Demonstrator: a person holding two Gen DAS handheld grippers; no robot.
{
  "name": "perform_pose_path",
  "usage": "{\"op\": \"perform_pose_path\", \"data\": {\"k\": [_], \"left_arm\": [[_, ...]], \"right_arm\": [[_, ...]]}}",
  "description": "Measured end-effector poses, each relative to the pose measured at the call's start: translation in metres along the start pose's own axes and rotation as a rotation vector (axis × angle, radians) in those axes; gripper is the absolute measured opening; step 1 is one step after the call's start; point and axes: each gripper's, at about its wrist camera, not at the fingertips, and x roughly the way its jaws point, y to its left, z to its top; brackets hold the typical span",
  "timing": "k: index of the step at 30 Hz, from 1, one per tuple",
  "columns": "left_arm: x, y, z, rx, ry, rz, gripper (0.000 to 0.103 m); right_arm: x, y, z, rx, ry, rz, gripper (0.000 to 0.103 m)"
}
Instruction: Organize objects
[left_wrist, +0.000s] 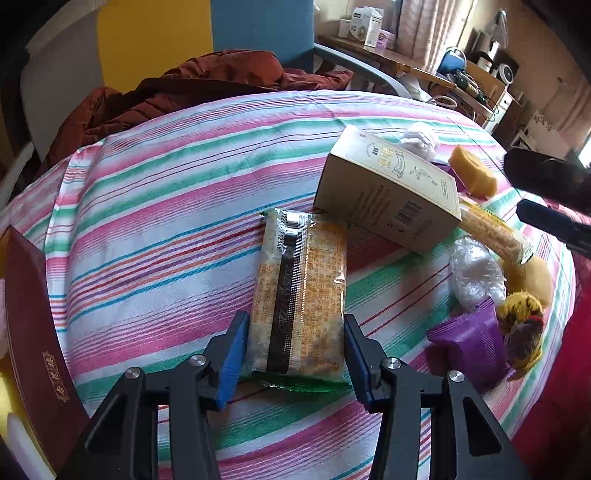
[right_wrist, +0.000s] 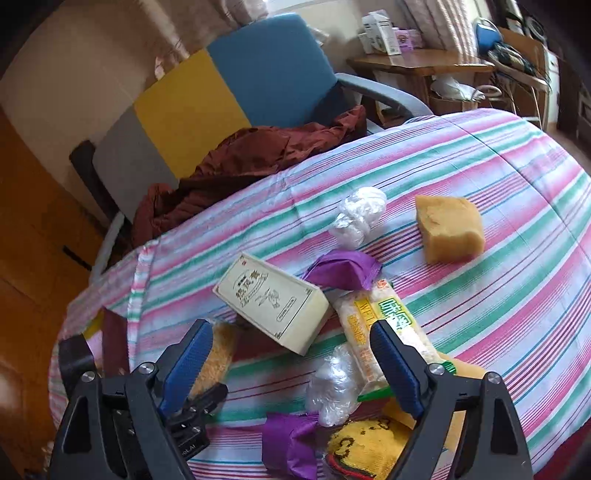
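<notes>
My left gripper (left_wrist: 293, 339) is open, its blue pads on either side of the near end of a clear snack pack (left_wrist: 301, 291) lying on the striped cloth. A cream box (left_wrist: 388, 192) lies just beyond it. My right gripper (right_wrist: 291, 354) is open and empty, held above the pile: the cream box (right_wrist: 273, 301), a second snack pack (right_wrist: 380, 328), a crumpled clear bag (right_wrist: 338, 384), a purple packet (right_wrist: 288, 443) and a yellow knit item (right_wrist: 365, 450). The right gripper also shows at the right edge of the left wrist view (left_wrist: 550, 206).
A yellow sponge (right_wrist: 448, 227), another clear bag (right_wrist: 356, 216) and a purple wrapper (right_wrist: 343, 271) lie farther back. A dark red book (left_wrist: 37, 339) sits at the left table edge. A rust jacket (left_wrist: 192, 88) lies on a chair (right_wrist: 269, 70) behind the table.
</notes>
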Motion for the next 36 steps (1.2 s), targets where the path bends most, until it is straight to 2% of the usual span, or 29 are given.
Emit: {"op": "perform_pose_path", "data": {"k": [3, 7, 11, 12, 13, 14, 15, 18, 23, 27, 31, 36], "left_arm": [[0.000, 0.002, 0.001, 0.007, 0.002, -0.018, 0.052], [-0.002, 0.005, 0.000, 0.009, -0.006, -0.037, 0.052], [-0.003, 0.008, -0.001, 0.014, -0.019, -0.052, 0.049], [-0.003, 0.009, -0.001, 0.011, -0.025, -0.050, 0.047], [-0.004, 0.009, -0.002, 0.009, -0.033, -0.055, 0.047], [-0.004, 0.009, -0.004, 0.012, -0.044, -0.056, 0.047], [-0.005, 0.009, -0.005, 0.018, -0.055, -0.053, 0.047], [-0.010, 0.006, -0.011, -0.002, -0.076, -0.051, 0.047], [-0.031, 0.009, -0.026, -0.045, -0.097, -0.094, 0.047], [-0.061, 0.016, -0.039, -0.059, -0.126, -0.106, 0.047], [-0.102, 0.028, -0.053, -0.059, -0.188, -0.101, 0.047], [-0.144, 0.062, -0.071, -0.174, -0.249, -0.092, 0.047]], "right_arm": [[0.009, 0.016, 0.003, -0.094, 0.032, -0.036, 0.089], [0.029, 0.042, 0.020, -0.321, 0.052, -0.134, 0.089], [0.067, 0.054, 0.029, -0.460, 0.131, -0.167, 0.089], [0.076, 0.055, 0.030, -0.478, 0.144, -0.163, 0.086], [0.086, 0.056, 0.028, -0.492, 0.170, -0.140, 0.078], [0.092, 0.057, 0.025, -0.498, 0.182, -0.129, 0.062], [0.096, 0.057, 0.021, -0.505, 0.186, -0.117, 0.051], [0.098, 0.060, 0.013, -0.545, 0.188, -0.121, 0.051], [0.082, 0.050, 0.023, -0.468, 0.147, -0.063, 0.051], [0.075, 0.054, 0.020, -0.469, 0.141, -0.043, 0.051], [0.060, 0.074, 0.014, -0.500, 0.113, -0.008, 0.051], [0.033, 0.119, -0.007, -0.535, 0.086, 0.086, 0.051]]}}
